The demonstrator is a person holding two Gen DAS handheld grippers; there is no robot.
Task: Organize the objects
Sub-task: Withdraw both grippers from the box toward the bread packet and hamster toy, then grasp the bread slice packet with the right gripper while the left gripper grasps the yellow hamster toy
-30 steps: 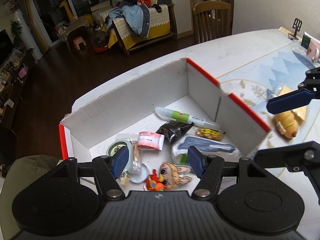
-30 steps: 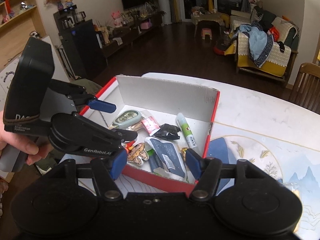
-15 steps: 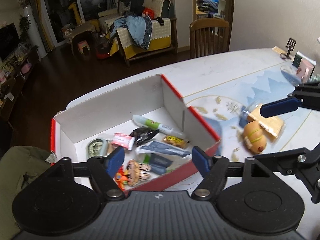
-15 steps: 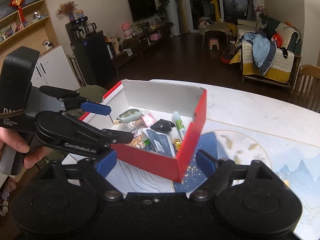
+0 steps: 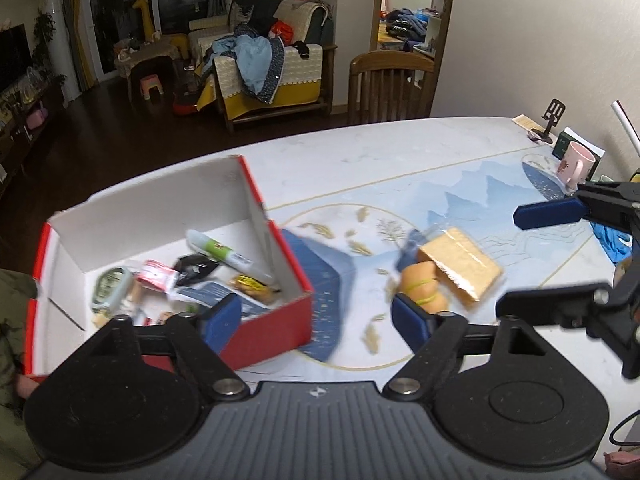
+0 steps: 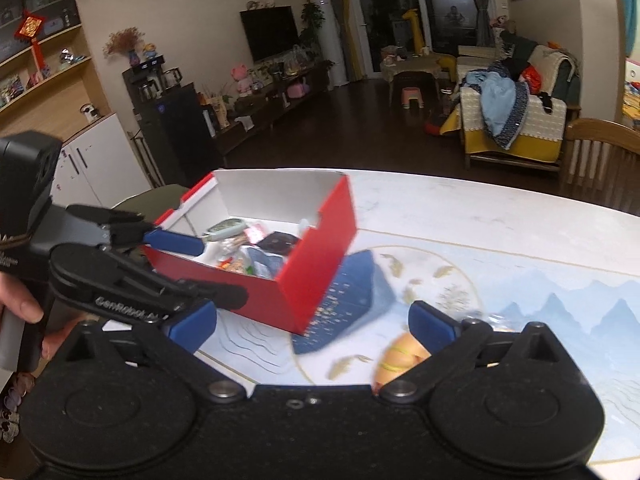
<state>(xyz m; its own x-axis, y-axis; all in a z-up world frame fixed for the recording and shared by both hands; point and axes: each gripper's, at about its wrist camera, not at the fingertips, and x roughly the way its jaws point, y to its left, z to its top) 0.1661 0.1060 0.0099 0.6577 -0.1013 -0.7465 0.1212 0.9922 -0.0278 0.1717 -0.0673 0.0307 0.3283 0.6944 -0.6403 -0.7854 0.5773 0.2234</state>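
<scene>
A red box (image 5: 294, 276) with a white inside stands at the table's left and holds several small items. Among them are a white and green tube (image 5: 224, 254), a black packet (image 5: 196, 268) and a pink packet (image 5: 156, 280). To its right on the mat lie an orange bun toy (image 5: 420, 284) and a wrapped tan cracker (image 5: 460, 264). My left gripper (image 5: 316, 320) hovers by the box's near right corner, jaws opening, nothing held. My right gripper (image 6: 312, 320) hovers near the bun (image 6: 400, 360), jaws opening and empty. The box (image 6: 320, 264) lies ahead of it.
A pink mug (image 5: 574, 162), a green carton and a black phone stand (image 5: 550, 120) sit at the table's far right. A blue cloth (image 5: 612, 240) lies behind the right gripper (image 5: 512, 262). A wooden chair (image 5: 390, 84) stands beyond the table. A hand (image 6: 20, 308) holds the left gripper (image 6: 220, 270).
Both grippers have drawn back from over the box and shifted right, and their jaws have widened. The box now sits left in both views; the bun and cracker are nearer.
</scene>
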